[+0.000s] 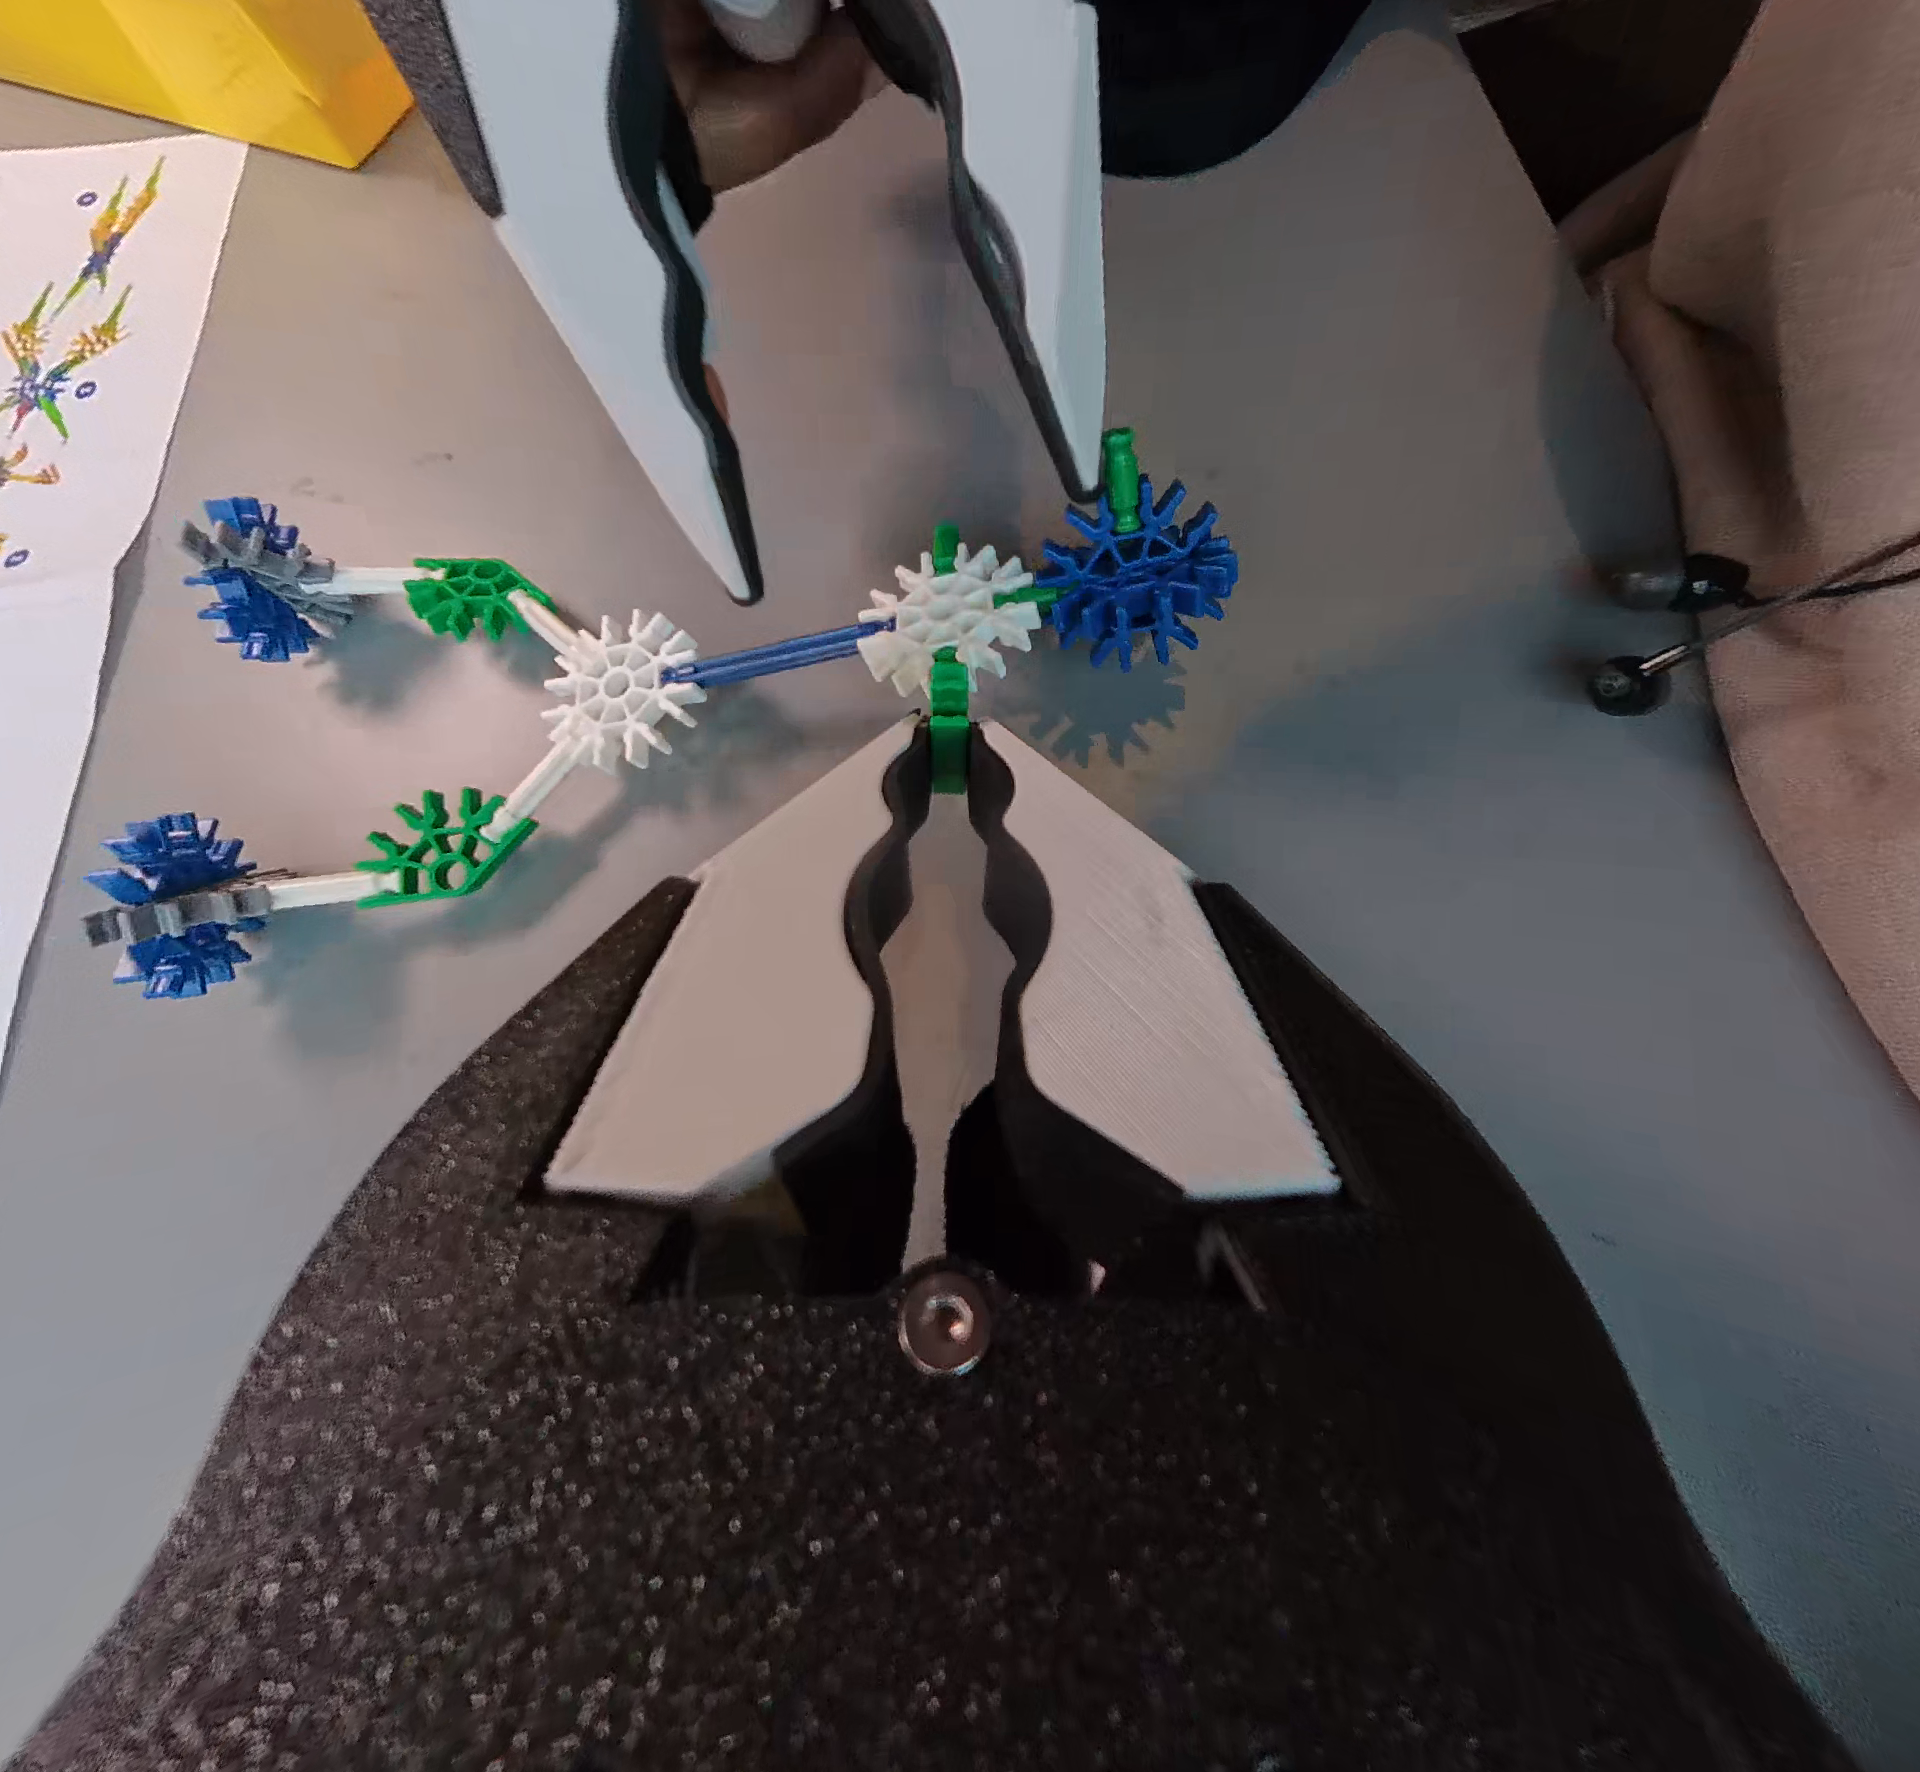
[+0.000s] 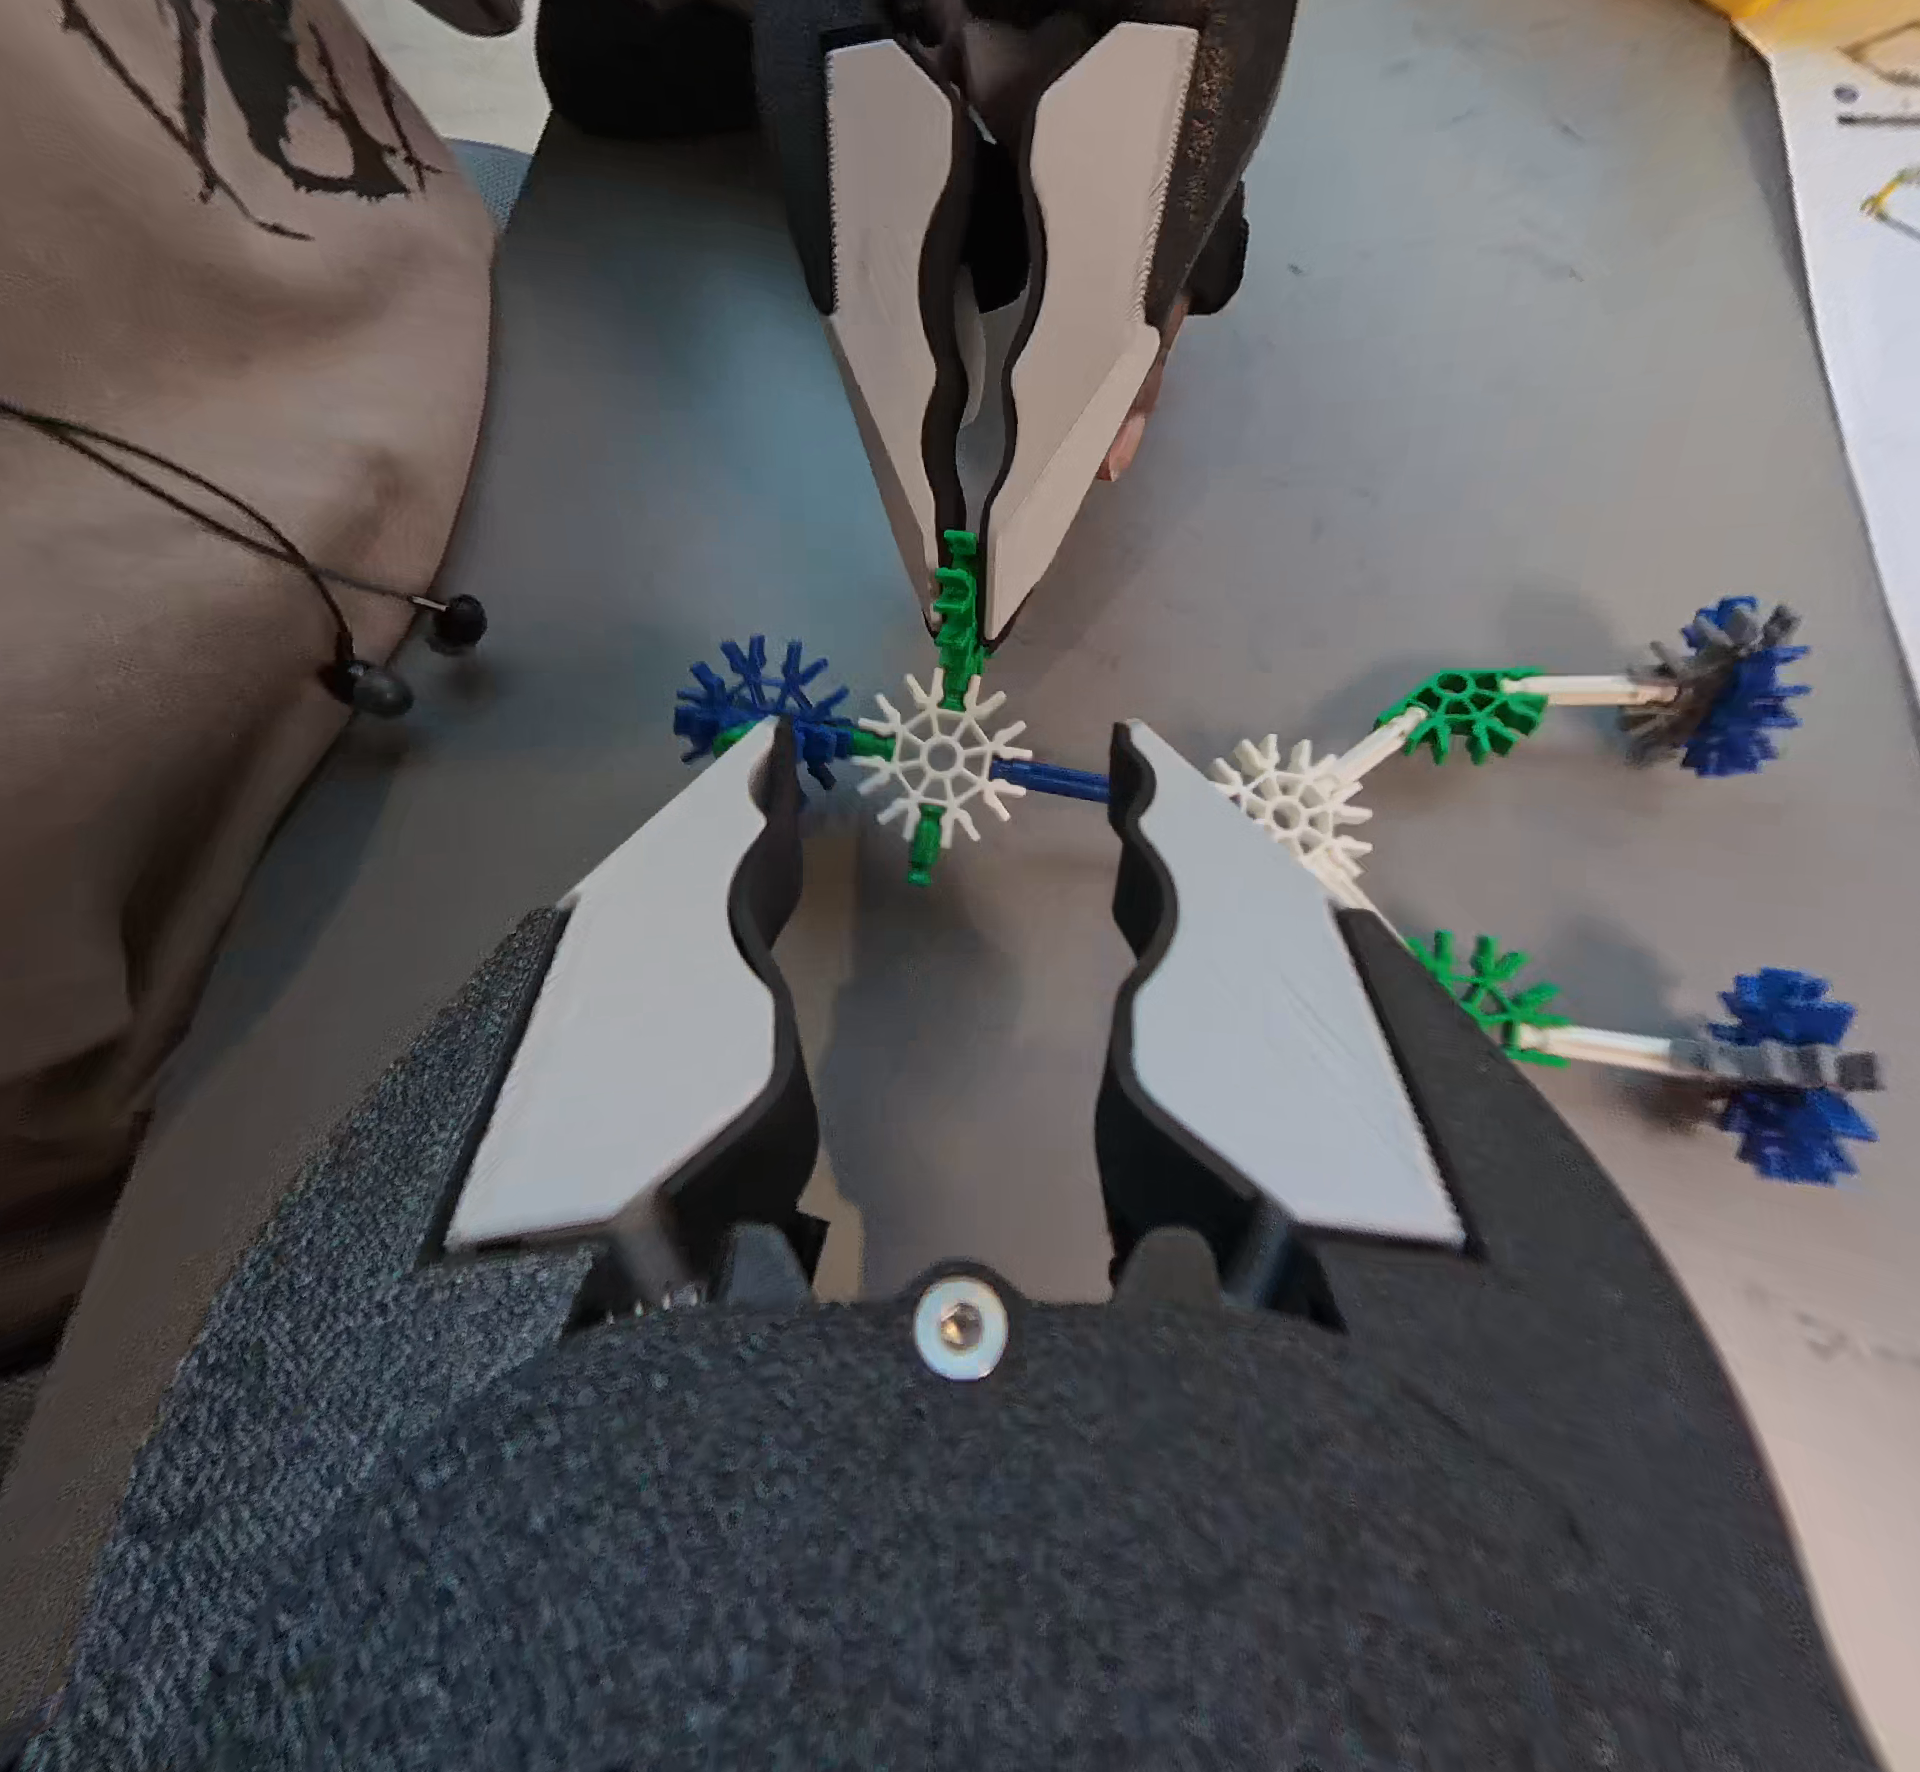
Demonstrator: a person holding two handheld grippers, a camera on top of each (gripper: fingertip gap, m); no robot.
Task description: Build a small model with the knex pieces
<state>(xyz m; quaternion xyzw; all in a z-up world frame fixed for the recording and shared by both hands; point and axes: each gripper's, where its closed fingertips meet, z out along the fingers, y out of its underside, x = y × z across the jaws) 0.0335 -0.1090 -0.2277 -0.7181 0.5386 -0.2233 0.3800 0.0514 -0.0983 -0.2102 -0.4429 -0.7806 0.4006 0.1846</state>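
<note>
A toy rod-and-connector model lies on the grey table [image 1: 1351, 891]. Its white snowflake connector [image 1: 951, 616] joins a blue rod [image 1: 769, 662], a blue snowflake connector [image 1: 1138, 574] and short green rods. My left gripper [image 1: 945, 725] is shut on a green connector [image 1: 948, 756] attached to the near side of that white connector. My right gripper [image 2: 951, 735] is open, its fingertips [image 2: 774, 746] straddling the white connector [image 2: 943, 756]; one tip is by the blue connector [image 2: 748, 694], the other over the blue rod [image 2: 1049, 777]. The left gripper [image 2: 961, 626] also shows opposite, shut on the green connector [image 2: 958, 600].
The model's far end forks from a second white connector [image 1: 620, 688] through two green connectors to blue-and-grey clusters [image 1: 260, 579]. A yellow box [image 1: 156, 8] and a printed sheet [image 1: 83, 320] lie at the left. A person's beige garment [image 1: 1818, 475] with black-beaded cords [image 1: 1621, 683] is at the right. Only a small space, under 4 cm, lies between the two pairs of fingers.
</note>
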